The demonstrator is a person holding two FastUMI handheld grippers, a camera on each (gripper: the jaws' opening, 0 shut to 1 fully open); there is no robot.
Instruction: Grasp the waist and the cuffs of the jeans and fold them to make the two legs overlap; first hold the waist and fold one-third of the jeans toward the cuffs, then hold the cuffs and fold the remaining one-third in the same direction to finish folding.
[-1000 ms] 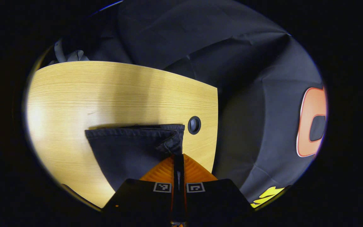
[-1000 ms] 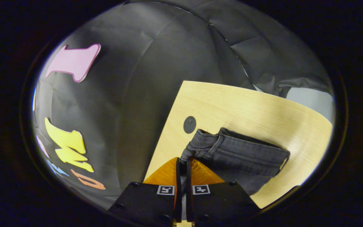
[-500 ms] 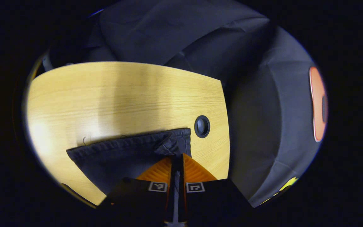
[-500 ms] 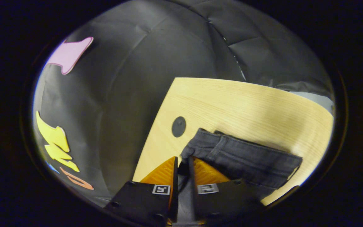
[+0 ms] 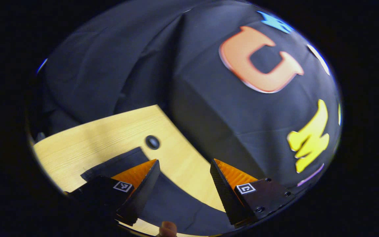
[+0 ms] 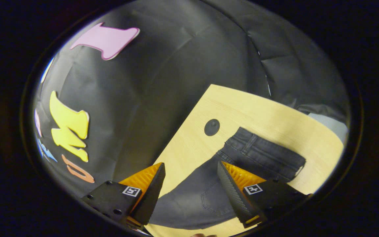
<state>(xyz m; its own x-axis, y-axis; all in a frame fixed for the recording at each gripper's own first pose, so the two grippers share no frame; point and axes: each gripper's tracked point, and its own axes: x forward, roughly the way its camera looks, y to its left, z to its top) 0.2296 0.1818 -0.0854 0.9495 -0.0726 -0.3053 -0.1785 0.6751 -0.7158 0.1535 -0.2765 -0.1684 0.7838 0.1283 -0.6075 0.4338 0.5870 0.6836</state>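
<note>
Right gripper view: jeans [image 6: 242, 158] flat on table [image 6: 275, 115], both grippers' fingers spread, empty.

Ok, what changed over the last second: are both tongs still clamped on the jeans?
No. Both let go: the left tongs and right tongs, earlier pinched shut on the dark grey denim jeans, now stand open above them, and both views have swung and tilted. The jeans lie flat on the light wooden table beside its round dark cable hole, as before.
</note>
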